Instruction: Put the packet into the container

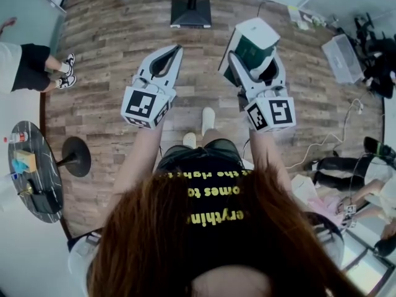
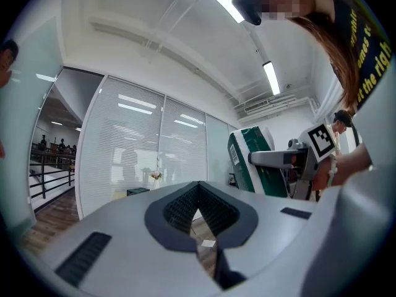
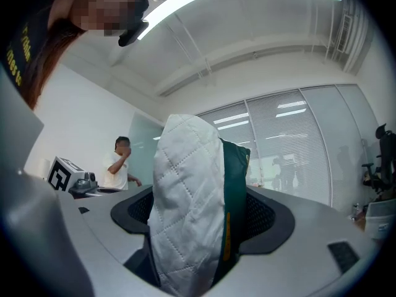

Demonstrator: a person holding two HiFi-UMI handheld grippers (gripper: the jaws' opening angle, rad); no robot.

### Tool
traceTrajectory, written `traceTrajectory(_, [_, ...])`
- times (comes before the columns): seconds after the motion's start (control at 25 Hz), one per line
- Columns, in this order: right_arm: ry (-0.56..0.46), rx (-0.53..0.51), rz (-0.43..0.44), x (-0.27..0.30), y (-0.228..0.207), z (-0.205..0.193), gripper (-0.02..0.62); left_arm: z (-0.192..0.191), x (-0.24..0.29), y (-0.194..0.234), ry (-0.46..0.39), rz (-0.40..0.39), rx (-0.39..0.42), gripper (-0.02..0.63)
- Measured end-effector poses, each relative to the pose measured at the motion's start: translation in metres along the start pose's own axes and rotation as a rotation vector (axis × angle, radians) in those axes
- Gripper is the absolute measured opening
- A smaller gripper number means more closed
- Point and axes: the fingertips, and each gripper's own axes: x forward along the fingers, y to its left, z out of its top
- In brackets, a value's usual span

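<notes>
Right gripper (image 1: 250,64) fingers clenched on packet (image 1: 255,39), held in air at 1 o'clock in the head view. Left gripper (image 1: 176,51) fingers clenched, empty. No container seen; placing not yet done.

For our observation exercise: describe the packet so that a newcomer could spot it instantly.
Find the person's two raised grippers over the wooden floor. The packet is clamped in the right gripper's jaws. It is green and white with a quilted face; the left gripper holds nothing.
</notes>
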Motion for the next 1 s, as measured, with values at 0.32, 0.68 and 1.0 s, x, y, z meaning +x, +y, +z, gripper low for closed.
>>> traceTrajectory(0.32, [-0.004, 0.009, 0.042, 0.056, -0.032, -0.011, 0.394, -0.010, 0.046, 0.032, 0.005, 0.040, -0.004, 0.002])
traceTrajectory(0.68, [-0.018, -0.003, 0.090, 0.126, -0.104, -0.004, 0.394, -0.002, 0.144, 0.061, -0.019, 0.078, 0.003, 0.002])
traceTrajectory(1.0, [-0.032, 0.006, 0.109, 0.165, -0.155, 0.000, 0.394, 0.001, 0.208, 0.073, -0.021, 0.087, 0.008, 0.002])
